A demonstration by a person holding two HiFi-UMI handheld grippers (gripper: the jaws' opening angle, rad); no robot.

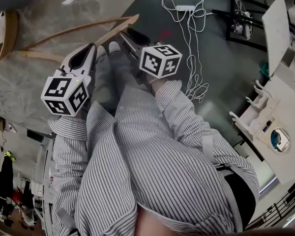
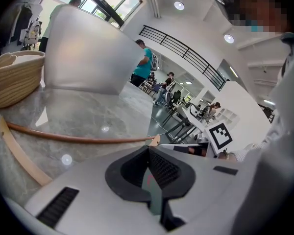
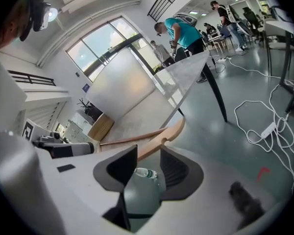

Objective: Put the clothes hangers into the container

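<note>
Wooden clothes hanger (image 1: 128, 21) lying flat on the grey stone bench (image 1: 44, 9), along its near side, with the right end reaching the right edge of the bench. Made of one thin curved arm and one wider pale bar, joined at the right end; no hook to be made out. Not yet in the container. Probably light and fully stiff, so no bending under a grip, but long: held by one tip only, likely to swing and to turn between the pads. Smooth wood, maybe a little slippery. Better to pinch the wider bar, closer to the middle than to the tip, across its flat sides, and to lift it level.

Right hand-held gripper (image 3: 148, 155) just before the right end of the hanger, jaws spread, nothing between them except a small plastic bottle (image 3: 143, 173) showing through the gap; not yet touching the wood. Left hand-held gripper (image 2: 148, 153) a little to the left, close to the hanger too, pads pressed together and pinching nothing.

Woven basket (image 1: 7, 36), surely the container, standing on the same bench well apart to the left of the hanger. To the right, beyond the bench, dark floor (image 1: 221, 68) with white cables (image 1: 196, 88).
</note>
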